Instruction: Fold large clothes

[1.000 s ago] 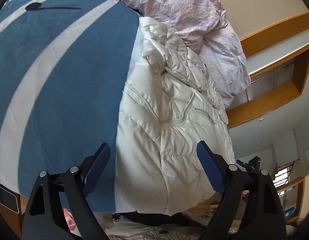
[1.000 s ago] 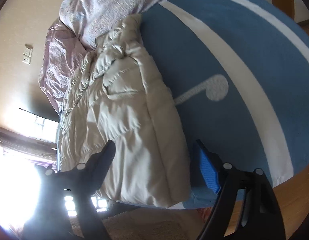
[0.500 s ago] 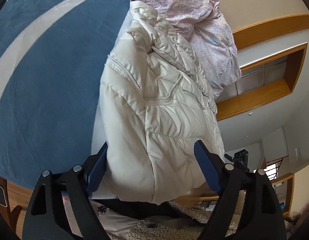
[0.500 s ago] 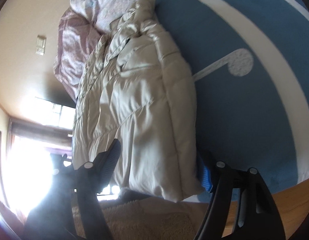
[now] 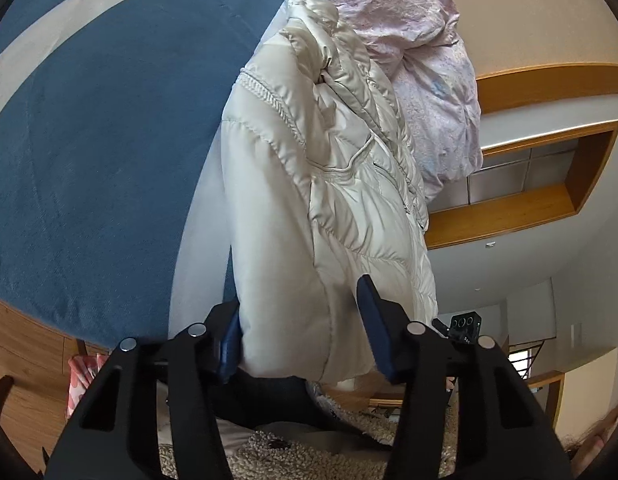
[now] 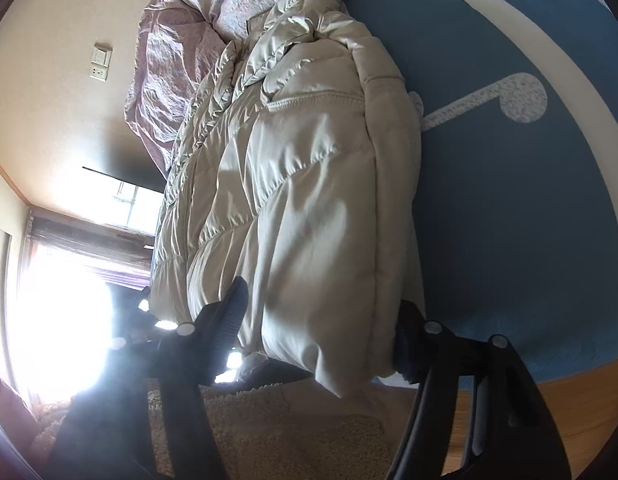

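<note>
puffer jacket (image 5: 309, 184): quilted cream cloth, satin sheen
bed cover (image 5: 89, 128): matt blue fleece-like cloth, pale stripes
quilt (image 5: 421, 40): crinkled pink cloth, matt
rug (image 6: 269, 432): rough beige looped pile
left hand-held gripper (image 5: 301, 328): matt black plastic, blue pads

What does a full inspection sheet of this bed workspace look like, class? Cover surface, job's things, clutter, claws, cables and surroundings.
Surface: blue blanket with white stripes, on a bed.
Job's things: cream puffer jacket lying lengthwise, hem at the near edge.
Clutter: crumpled pink duvet beyond the jacket.
Claws: left claw and right claw both closing, each with the jacket hem between its jaws.
Cables: nothing seen.
Surroundings: wooden wall shelf, wall switch, bright window, shaggy rug.
</note>
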Tool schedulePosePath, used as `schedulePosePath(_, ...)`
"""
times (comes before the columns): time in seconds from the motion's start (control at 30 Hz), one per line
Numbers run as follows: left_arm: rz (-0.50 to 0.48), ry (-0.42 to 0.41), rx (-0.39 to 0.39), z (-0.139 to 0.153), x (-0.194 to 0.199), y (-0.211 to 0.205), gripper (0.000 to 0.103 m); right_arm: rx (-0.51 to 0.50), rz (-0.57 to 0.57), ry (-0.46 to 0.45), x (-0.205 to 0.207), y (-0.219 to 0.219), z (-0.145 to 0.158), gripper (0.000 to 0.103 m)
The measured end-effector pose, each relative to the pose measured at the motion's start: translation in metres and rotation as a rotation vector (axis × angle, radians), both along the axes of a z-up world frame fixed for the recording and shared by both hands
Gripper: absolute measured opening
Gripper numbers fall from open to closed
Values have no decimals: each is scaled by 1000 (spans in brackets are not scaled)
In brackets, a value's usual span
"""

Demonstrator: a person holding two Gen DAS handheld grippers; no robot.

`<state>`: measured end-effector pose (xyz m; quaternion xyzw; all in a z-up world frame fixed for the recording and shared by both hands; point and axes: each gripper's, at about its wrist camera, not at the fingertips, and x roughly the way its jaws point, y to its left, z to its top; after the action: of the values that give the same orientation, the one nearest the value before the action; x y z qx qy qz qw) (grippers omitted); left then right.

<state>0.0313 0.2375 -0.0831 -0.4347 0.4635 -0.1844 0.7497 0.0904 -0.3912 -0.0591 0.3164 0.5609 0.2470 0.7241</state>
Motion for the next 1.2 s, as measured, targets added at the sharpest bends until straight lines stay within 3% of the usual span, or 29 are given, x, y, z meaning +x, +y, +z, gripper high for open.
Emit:
schedulePosePath(0.13,-21,-13,75,6,-2,-8,53,12,-18,2,-4,1,-2,54)
schedulePosePath(0.2,-24,-14,127,10,0,-15,52,0,-25,8,-4,4,-4,36)
schedulePosePath(0.33,8,-24,147,14,-1,-14,20,-8,-42,-47,-7,5,5,22)
schedulePosePath(0.4,44,-43,125,19,-2,-8,15,-12,-53,-90,-8,5,13,18)
schedulePosePath(0.83,121,-175,126,70,14,7,13,-55,-222,-431,-11,9,88,15)
schedulePosePath(1.2,163,-351,217,136,62,3,13,-166,-329,-628,33,32,147,15)
